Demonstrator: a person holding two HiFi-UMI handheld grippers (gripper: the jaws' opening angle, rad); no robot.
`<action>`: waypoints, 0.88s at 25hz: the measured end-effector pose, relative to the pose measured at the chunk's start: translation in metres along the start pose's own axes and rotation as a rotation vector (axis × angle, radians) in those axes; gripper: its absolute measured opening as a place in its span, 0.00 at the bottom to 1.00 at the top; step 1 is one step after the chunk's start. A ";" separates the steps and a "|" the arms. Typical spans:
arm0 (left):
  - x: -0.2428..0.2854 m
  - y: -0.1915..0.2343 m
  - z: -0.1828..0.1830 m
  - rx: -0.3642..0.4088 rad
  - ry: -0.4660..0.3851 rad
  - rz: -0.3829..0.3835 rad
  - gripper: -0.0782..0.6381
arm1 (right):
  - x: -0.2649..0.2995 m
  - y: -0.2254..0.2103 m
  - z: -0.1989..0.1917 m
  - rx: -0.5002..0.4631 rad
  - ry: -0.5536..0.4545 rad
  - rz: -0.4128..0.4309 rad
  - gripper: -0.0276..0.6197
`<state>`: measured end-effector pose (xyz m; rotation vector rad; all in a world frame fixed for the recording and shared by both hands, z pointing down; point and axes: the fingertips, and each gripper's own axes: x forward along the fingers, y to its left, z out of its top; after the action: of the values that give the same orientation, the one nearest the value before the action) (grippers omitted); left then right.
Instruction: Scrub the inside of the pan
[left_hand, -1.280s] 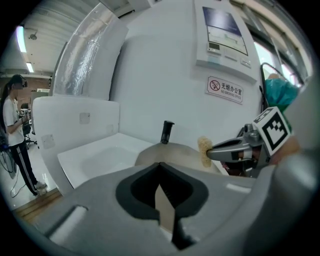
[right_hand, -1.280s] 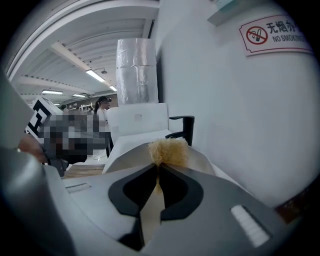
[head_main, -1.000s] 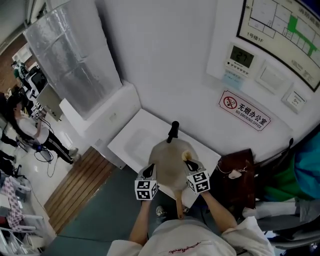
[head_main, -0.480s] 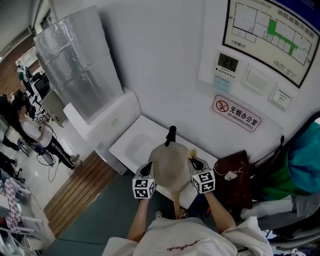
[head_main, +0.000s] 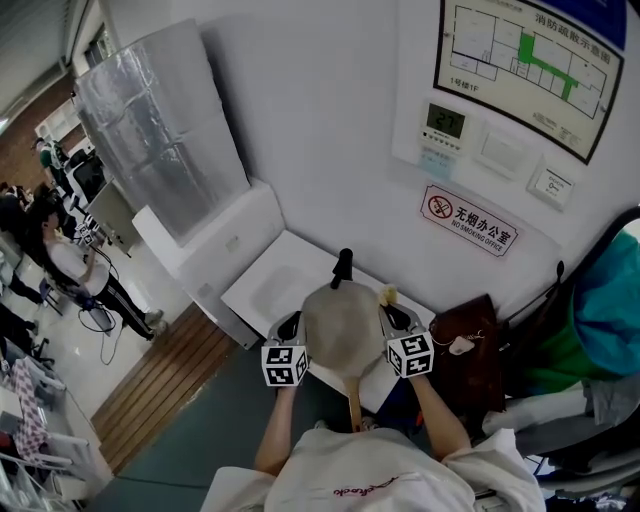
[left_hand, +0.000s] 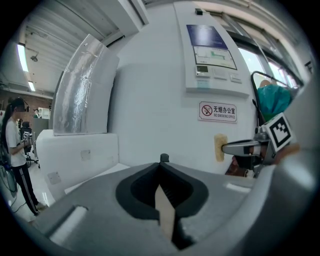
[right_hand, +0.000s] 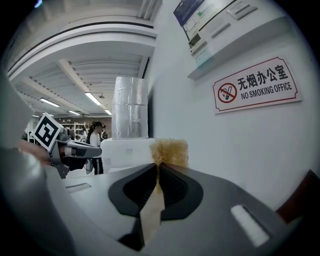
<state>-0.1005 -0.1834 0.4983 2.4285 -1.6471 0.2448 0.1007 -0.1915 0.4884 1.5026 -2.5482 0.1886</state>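
Closest to the person, two grippers are held side by side at about the same level, one at each side of the pan. The left gripper has its fingers pressed together with nothing between them. The right gripper has its fingers clamped on a yellow sponge, which sticks out past the tips.

Just beyond and below them, the pan lies at the near edge of the white bench, its grey inside facing up. A wooden handle reaches back toward the person, and a black stub shows at the far rim; I cannot tell which of the two belongs to the pan.

Neither gripper view shows the pan, and the sponge looks to be held off it, beside the far right rim. By my reading, no scrubbing stroke is in hand and the whole inside is left to do. No foam or water is visible.

Counted, there are one pan, one sponge and two grippers. To the right stands one dark red bag, and farthest off one no-smoking sign hangs on the wall.
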 end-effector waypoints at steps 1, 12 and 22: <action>0.000 -0.001 0.000 0.002 0.001 -0.001 0.11 | -0.001 0.000 0.000 -0.001 -0.001 -0.001 0.08; 0.001 -0.005 -0.005 -0.001 0.008 -0.007 0.11 | 0.000 0.003 0.000 -0.008 0.005 -0.008 0.08; 0.005 -0.003 -0.007 0.002 0.012 -0.008 0.11 | 0.005 0.005 0.002 -0.005 0.000 -0.003 0.08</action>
<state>-0.0961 -0.1854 0.5060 2.4298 -1.6330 0.2595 0.0941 -0.1938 0.4876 1.5049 -2.5436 0.1817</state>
